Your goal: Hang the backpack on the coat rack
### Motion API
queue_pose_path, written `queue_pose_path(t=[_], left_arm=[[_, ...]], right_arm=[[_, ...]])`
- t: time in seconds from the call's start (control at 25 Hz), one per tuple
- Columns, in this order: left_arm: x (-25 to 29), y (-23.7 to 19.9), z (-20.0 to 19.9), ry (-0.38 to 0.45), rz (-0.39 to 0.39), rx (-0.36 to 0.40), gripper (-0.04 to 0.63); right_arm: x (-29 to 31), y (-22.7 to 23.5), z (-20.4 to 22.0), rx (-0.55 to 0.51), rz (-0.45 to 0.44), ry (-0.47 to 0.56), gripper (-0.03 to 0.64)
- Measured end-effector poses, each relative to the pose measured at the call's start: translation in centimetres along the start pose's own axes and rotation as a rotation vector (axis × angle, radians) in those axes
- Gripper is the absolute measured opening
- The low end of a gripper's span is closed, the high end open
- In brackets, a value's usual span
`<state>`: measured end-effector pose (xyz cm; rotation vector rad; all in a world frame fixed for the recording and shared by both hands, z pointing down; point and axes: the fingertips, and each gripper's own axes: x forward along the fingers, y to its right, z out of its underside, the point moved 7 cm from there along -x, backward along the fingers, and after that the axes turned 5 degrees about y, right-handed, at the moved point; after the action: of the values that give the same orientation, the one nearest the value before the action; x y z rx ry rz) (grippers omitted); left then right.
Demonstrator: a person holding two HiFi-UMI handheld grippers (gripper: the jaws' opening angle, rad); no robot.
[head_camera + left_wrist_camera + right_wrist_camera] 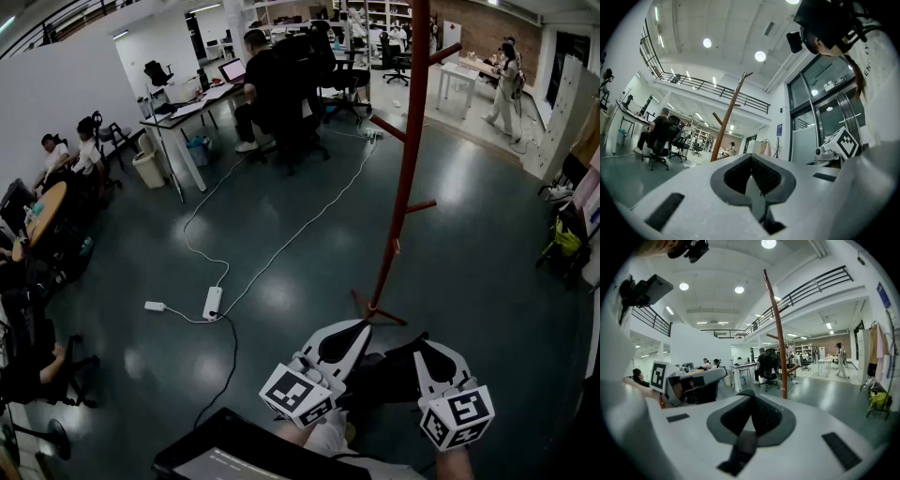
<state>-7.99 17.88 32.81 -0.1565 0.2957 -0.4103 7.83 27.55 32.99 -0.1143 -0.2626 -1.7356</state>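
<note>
Backpack (382, 377), if the dark bulk is it, sits low between the two claws and against the right claw (421, 341); left claw (362, 329) is closed, tips together, nothing between them; right claw is closed too, a grey band (740, 448) lying in its slot, strap or not I cannot tell; coat rack (405, 178) stands ahead of both claws, apart from them.

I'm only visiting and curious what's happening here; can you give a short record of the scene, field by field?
Setting: open office, dark floor
Coat rack: upright ahead of the grippers, pegs bare
Left gripper: jaws together, contents unclear
Right gripper: shut on a dark strap
Backpack: probably the dark bulk between the grippers, not yet hung
</note>
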Motion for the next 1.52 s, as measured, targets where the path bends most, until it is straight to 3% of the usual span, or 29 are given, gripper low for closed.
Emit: queue_pose_path(t=[0.52,1.0,1.16,1.52], left_arm=[[9.6,-5.2,3.0,-0.043,0.062,0.001,0.011],[15.8,-11.7,3.6,-0.038,0.051,-0.082,0.011],[17.0,-14.0,4.0,-0.049,0.024,-0.075,0.011],[19.6,-16.1,7.0,-0.054,-0.076,-0.136,0.011]], right_arm=[[7.3,6.9,-0.8,0.008,0.015,-0.056,0.034],[16.2,11.0,-3.4,-0.02,0.011,-0.089,0.034],[19.3,12.2,-4.2,-0.024,0.008,-0.096,0.034],[24.3,16.1,-3.7,-0.037,-0.05,-0.15,0.034]])
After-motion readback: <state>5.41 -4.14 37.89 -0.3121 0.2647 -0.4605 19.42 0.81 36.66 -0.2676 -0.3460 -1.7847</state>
